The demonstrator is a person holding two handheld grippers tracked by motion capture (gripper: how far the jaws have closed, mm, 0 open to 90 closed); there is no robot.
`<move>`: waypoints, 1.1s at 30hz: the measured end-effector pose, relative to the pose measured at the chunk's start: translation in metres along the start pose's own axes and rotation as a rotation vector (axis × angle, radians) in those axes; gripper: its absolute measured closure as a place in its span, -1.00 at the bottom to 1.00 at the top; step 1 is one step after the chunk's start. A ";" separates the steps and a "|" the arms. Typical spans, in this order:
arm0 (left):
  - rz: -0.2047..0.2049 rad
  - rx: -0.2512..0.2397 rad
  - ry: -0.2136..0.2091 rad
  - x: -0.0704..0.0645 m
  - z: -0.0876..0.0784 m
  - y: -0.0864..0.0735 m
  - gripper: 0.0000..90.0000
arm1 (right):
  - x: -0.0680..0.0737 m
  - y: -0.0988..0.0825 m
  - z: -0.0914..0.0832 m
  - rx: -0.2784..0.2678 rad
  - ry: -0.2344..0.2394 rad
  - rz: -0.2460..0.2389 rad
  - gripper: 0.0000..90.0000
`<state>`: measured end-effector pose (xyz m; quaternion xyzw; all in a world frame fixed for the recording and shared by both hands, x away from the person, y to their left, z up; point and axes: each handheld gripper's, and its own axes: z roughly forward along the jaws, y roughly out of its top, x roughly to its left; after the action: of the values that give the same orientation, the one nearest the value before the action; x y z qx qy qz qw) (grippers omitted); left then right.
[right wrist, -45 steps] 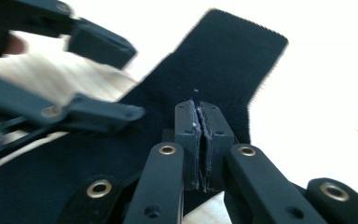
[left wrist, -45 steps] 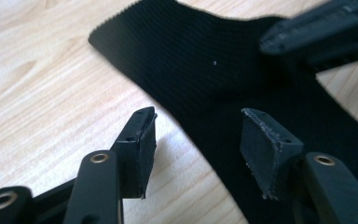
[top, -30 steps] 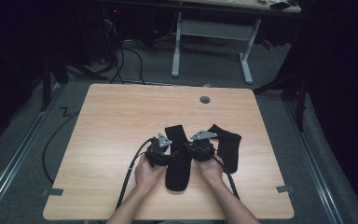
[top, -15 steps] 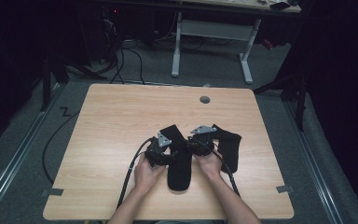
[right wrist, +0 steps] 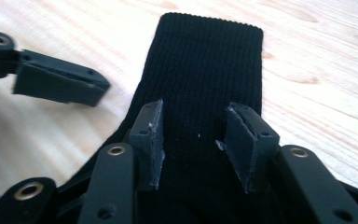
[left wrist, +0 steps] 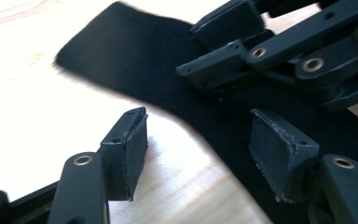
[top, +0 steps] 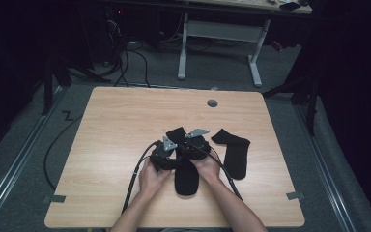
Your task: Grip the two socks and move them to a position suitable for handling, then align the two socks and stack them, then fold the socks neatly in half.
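light wooden table (top: 116, 145) bears two black socks (top: 186, 176) (top: 234, 152), seemingly flat

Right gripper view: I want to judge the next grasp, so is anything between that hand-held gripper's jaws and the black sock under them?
Nothing visible. The right hand-held gripper stands open directly over the black sock, bare fabric between its pads.

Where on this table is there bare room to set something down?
The light wooden table is bare left of the hand-held grippers and along its far edge, around the round grey grommet. It is crowded near the front middle: one black sock under both hands, another black sock beside them.
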<state>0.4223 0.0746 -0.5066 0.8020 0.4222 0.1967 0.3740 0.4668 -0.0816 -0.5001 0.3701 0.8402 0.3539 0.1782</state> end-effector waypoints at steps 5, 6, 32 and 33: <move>-0.023 -0.003 0.001 0.005 0.001 0.001 -0.23 | -0.002 0.000 -0.001 -0.012 -0.022 0.026 0.19; -0.029 0.000 -0.004 0.005 0.000 0.000 -0.23 | -0.002 0.000 -0.003 -0.020 -0.021 0.026 0.18; -0.144 -0.002 0.139 0.067 -0.057 -0.037 -0.21 | -0.081 -0.053 -0.105 -0.111 -0.166 0.123 0.19; -0.144 -0.002 0.139 0.067 -0.057 -0.037 -0.21 | -0.081 -0.053 -0.105 -0.111 -0.166 0.123 0.19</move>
<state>0.4044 0.1682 -0.4979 0.7534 0.5037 0.2250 0.3578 0.4352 -0.2160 -0.4637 0.4387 0.7774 0.3781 0.2455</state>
